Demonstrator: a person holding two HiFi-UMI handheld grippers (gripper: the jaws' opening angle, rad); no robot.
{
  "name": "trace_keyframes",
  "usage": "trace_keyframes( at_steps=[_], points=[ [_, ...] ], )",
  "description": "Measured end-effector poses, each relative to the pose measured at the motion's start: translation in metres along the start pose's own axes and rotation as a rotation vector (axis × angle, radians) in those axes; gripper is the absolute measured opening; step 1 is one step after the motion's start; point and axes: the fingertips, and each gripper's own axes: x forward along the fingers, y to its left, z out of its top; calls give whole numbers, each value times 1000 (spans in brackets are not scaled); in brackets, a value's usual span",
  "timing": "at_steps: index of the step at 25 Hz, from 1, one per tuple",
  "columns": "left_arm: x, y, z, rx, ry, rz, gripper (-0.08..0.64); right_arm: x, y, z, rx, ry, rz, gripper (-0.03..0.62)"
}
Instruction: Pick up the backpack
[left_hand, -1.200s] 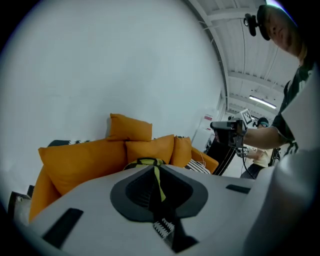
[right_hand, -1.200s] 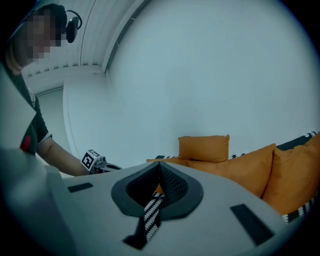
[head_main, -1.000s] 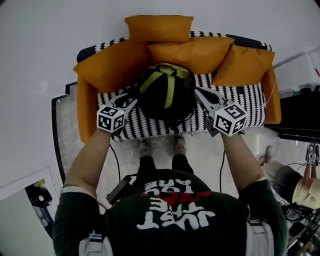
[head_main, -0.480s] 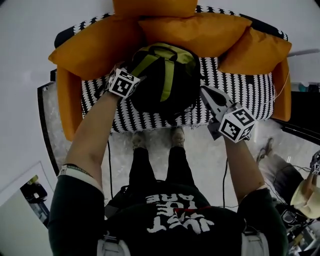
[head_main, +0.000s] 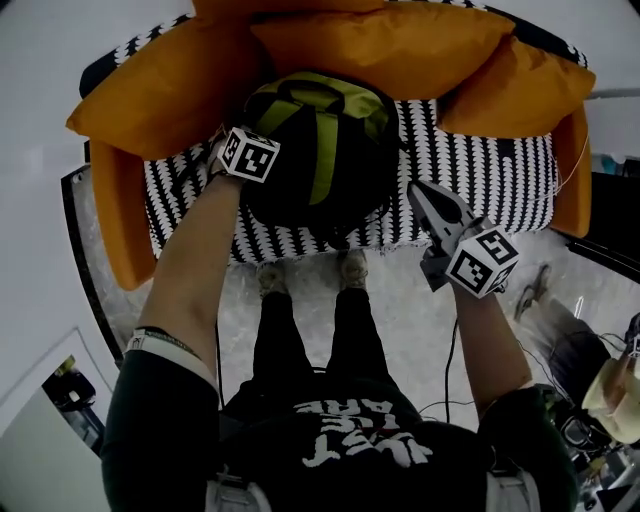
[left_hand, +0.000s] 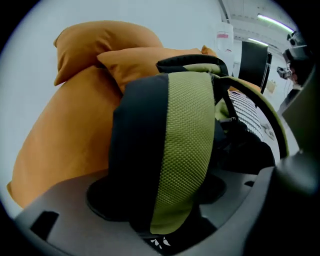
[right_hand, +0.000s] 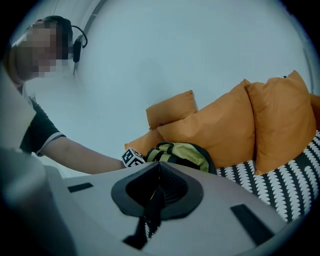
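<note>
A black backpack (head_main: 315, 150) with green straps lies on the striped sofa seat (head_main: 480, 180). My left gripper (head_main: 243, 150) is down at the bag's left side, its tips hidden under its marker cube. In the left gripper view a black and green mesh shoulder strap (left_hand: 185, 150) runs between the wide jaws of the left gripper (left_hand: 165, 205), which are closing around it. My right gripper (head_main: 422, 192) is shut and empty, off the bag's right side at the seat's front edge. In the right gripper view the right gripper (right_hand: 159, 167) points at the backpack (right_hand: 182, 154).
Orange cushions (head_main: 390, 45) are stacked behind the bag, and orange armrests (head_main: 115, 215) close both ends of the sofa. The person's feet (head_main: 310, 272) stand on the pale floor before it. Another person (head_main: 610, 390) and cables are at the lower right.
My left gripper went forward from beside the bag onto its left strap. The right gripper drew back a little from the bag, towards the sofa's front edge.
</note>
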Motion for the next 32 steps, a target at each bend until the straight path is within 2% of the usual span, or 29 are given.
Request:
trace_keyframes(
  at_steps=[3, 5, 9, 12, 16, 18, 23, 25, 30, 32],
  points=[
    [-6, -2, 5, 17, -35, -10, 286, 0, -3, -4, 2, 5, -5, 29],
    [-17, -7, 8, 15, -63, -44, 222, 0, -1, -7, 7, 9, -9, 29],
    [-52, -21, 17, -40, -125, -193, 136, 0, 11, -5, 16, 15, -6, 29],
    [-83, -30, 37, -154, -164, -353, 78, -3, 21, 7, 18, 4, -2, 29],
    [-131, -42, 73, -341, -242, -543, 54, -12, 32, 29, 8, -24, -5, 29],
    [-153, -47, 88, -415, -291, -604, 54, -16, 39, 40, 1, -40, -3, 29],
    [-210, -59, 120, -539, -387, -735, 49, -31, 60, 75, -27, -83, -1, 29],
    [-235, -68, 124, -545, -394, -774, 48, -39, 70, 89, -34, -102, 1, 29],
    [-303, -102, 131, -470, -411, -813, 46, -68, 94, 127, -51, -150, 7, 29],
    [-331, -110, 135, -466, -434, -823, 46, -80, 104, 138, -55, -162, 10, 29]
  ],
)
